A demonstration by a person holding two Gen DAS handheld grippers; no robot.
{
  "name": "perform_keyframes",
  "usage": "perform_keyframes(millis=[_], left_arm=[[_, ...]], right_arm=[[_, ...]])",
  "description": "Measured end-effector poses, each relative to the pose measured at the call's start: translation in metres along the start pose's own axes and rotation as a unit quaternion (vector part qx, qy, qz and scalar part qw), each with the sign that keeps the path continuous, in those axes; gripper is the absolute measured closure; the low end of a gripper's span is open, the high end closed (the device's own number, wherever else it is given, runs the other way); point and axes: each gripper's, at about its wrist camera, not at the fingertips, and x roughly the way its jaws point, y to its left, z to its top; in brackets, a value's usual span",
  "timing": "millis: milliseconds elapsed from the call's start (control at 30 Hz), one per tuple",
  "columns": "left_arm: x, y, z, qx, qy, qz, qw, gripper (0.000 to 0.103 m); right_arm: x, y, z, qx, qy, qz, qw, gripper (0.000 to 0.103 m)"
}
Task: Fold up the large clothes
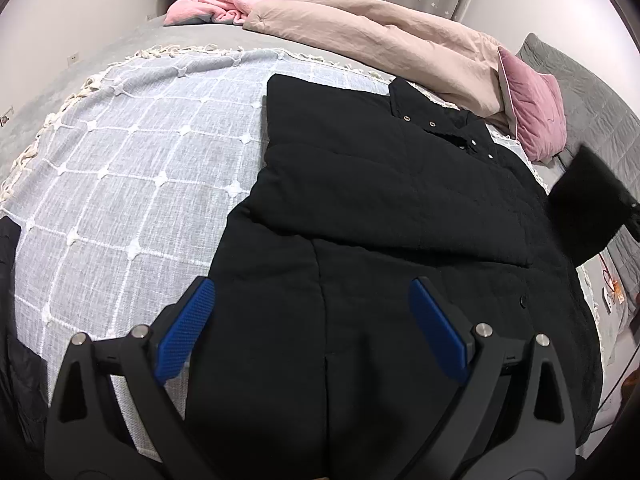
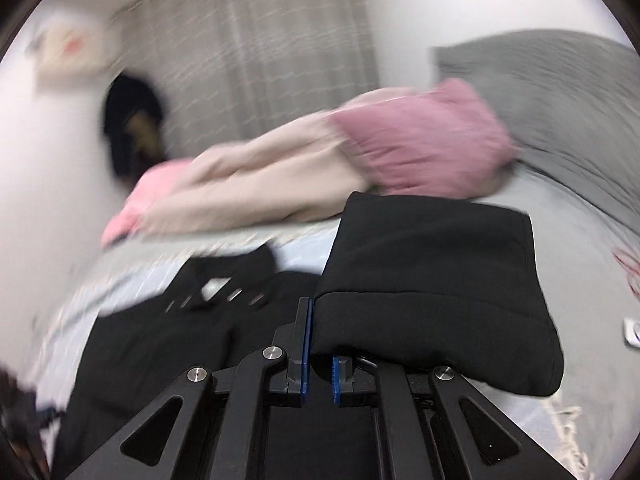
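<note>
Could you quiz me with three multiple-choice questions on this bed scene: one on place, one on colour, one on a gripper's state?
1. Where does the black coat lie?
A. On the checked grey throw
B. On the floor
C. On a chair

2. What colour is the cushion?
A. Green
B. Pink
C. Yellow

3. How is the right gripper?
A. Wide open and empty
B. Out of view
C. Shut on the black sleeve

Answers: 1 A, the throw shows around the coat. 2 B, it is plainly pink. 3 C, its blue pads pinch black fabric.
</note>
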Motion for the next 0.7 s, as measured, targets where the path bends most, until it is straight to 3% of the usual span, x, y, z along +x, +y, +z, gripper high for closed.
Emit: perform_keyframes(millis=[167,267,400,467,533,700], left_arm=[[0.000,0.000,0.001,0.003,0.001,0.002,1.0000,0.006],[0.001,0.000,0.001,0.004,0.001,0.002,1.0000,0.006],[0.004,-0.002,0.001,0.006,0.008,-0.002,1.0000,0.006],[0.004,-0.004,0.000,0.011,0.009,-0.003,0.9999,0.006],[0.003,-0.008,-0.001,0.016,0.011,-0.007,0.9998,0.006],[0.004,-0.021,-0.006,0.031,0.014,-0.018,0.9993,0.006]], right_arm=[[0.059,0.061,-0.046,-0.035,0.087,0.043,0.995,0.093],[0.095,0.071,-0.075,-0.028,0.146,0.051,0.988,0.092],[0.140,0.061,-0.113,-0.006,0.250,0.048,0.967,0.083],[0.134,0.058,-0.111,-0.004,0.247,0.064,0.967,0.074],[0.125,0.055,-0.105,0.010,0.261,0.085,0.961,0.056],[0.072,0.045,-0.079,0.014,0.209,0.141,0.968,0.050]])
